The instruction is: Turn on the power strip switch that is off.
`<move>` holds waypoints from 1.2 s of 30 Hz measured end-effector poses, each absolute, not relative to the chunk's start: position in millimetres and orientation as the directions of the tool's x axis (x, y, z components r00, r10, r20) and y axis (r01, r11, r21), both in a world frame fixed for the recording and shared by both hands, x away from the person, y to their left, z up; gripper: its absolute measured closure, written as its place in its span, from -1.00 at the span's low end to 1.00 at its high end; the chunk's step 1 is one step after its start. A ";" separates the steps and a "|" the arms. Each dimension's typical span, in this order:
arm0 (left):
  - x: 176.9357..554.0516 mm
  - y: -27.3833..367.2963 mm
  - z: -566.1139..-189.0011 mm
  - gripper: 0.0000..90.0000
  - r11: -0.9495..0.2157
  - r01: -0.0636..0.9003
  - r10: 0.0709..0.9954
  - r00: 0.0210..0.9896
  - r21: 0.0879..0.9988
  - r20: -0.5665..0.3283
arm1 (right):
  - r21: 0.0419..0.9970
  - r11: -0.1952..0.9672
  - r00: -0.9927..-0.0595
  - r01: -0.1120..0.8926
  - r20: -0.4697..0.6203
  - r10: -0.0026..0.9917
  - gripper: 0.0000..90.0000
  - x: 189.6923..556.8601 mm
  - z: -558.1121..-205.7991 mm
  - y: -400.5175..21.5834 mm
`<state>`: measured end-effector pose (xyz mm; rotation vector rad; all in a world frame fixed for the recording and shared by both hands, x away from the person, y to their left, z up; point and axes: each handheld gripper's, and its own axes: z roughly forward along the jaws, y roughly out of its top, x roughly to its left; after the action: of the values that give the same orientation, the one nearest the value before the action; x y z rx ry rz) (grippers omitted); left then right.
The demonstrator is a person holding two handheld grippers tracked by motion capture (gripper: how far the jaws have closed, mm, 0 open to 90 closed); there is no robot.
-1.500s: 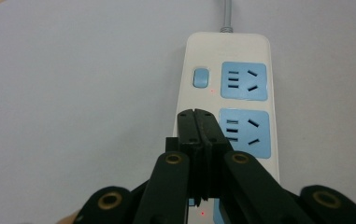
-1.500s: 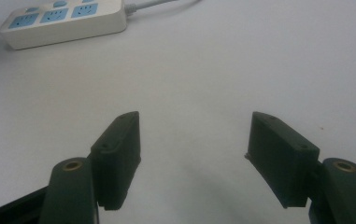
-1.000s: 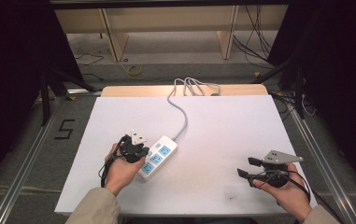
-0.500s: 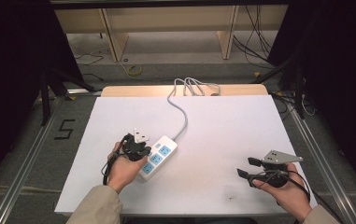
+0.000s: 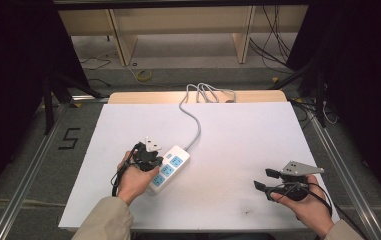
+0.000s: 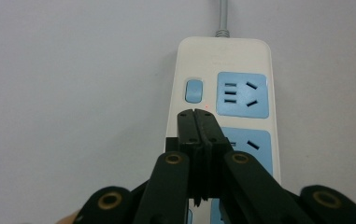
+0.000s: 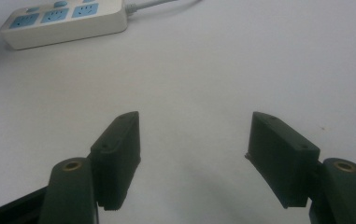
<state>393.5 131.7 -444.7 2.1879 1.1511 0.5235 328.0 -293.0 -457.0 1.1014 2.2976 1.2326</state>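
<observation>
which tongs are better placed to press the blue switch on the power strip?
Left. The left tongs are shut, tips just short of the blue rocker switch on the white power strip. The right tongs are open, far across the white table.

A white table carries a power strip, its grey cord running to the far edge; a "5" marks the floor.
</observation>
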 end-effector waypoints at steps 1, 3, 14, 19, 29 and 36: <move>393.8 131.6 -445.0 1.00 -0.439 0.598 0.836 0.545 0.670 0.062 | 0.809 0.335 -0.657 0.483 0.082 0.750 -0.23 328.0 -457.1 -293.0; 394.5 131.3 -445.7 1.00 -0.438 0.602 0.838 0.543 0.668 0.061 | 0.808 0.336 -0.656 0.484 0.081 0.750 -0.23 328.0 -457.0 -293.2; 398.0 130.0 -449.0 1.00 -0.455 0.614 0.835 0.546 0.645 0.070 | 0.809 0.336 -0.657 0.483 0.081 0.750 -0.23 327.8 -457.1 -293.1; 398.9 129.3 -450.3 1.00 -0.457 0.615 0.835 0.545 0.642 0.072 | 0.809 0.336 -0.657 0.483 0.080 0.750 -0.23 327.8 -457.1 -293.2; 399.7 129.4 -451.6 1.00 -0.463 0.620 0.833 0.548 0.633 0.073 | 0.809 0.338 -0.658 0.482 0.079 0.749 -0.23 327.6 -456.9 -293.2; 399.5 129.0 -451.8 1.00 -0.462 0.620 0.833 0.548 0.634 0.071 | 0.809 0.339 -0.659 0.481 0.078 0.748 -0.23 327.6 -456.8 -293.1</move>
<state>399.5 129.0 -451.8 2.2337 1.1681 0.5075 327.6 -293.1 -456.8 1.0952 2.3003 1.2300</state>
